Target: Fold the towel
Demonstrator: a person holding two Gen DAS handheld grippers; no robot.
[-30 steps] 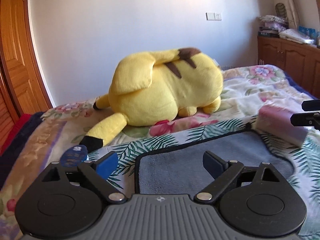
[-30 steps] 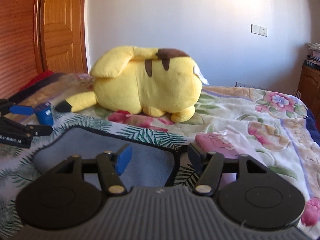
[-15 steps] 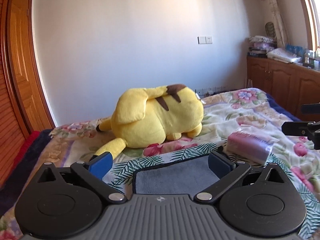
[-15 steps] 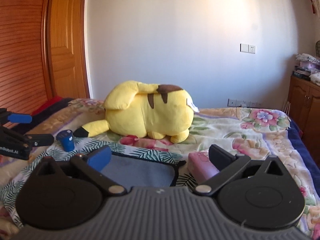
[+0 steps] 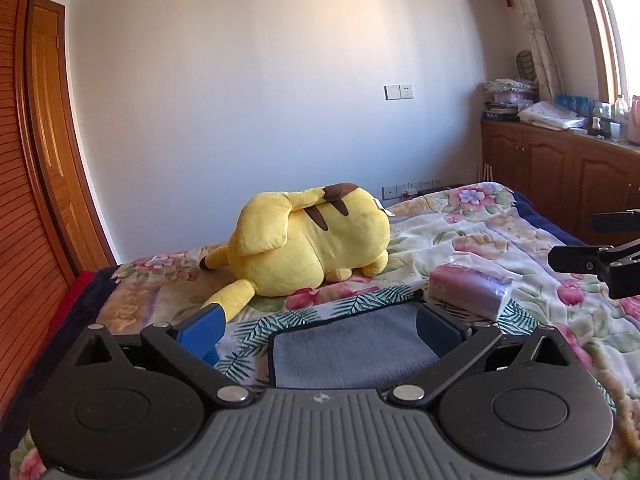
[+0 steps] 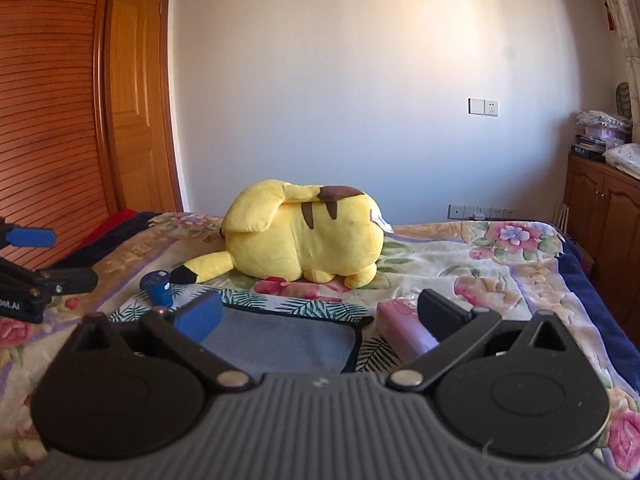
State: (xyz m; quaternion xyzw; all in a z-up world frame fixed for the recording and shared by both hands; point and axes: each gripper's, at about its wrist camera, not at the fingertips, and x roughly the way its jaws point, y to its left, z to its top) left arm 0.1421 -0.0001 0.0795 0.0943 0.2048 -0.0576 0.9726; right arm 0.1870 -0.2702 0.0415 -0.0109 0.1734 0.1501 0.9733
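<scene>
Both claws are pulling up and back from the bed. A second ago the left claw (image 5: 320,326) was hovering low over the grey towel (image 5: 352,346), and the right claw (image 6: 318,314) was sitting with its fingers fairly close together over the towel's right edge; now both are riding higher with their fingers spread wide apart and nothing between them. The cameras are taking in far more wall and much less bedspread than before.

The towel is lying as a compact grey rectangle with a dark border on the floral bedspread (image 5: 500,240), near the front edge of the bed, directly ahead of both claws. It is looking flat and settled, and it is taking up less of the view than it did a second ago.

Beyond it, a pink tissue pack (image 5: 472,286) is sitting just beside the towel's far right corner, a small blue cylinder (image 6: 158,286) is standing off its far left corner, and a yellow plush toy (image 5: 312,238) is lying further back toward the wall.

Judging by the empty, spread claws retreating from a neat towel, the fold is probably finished, or the person is pausing between folds.
</scene>
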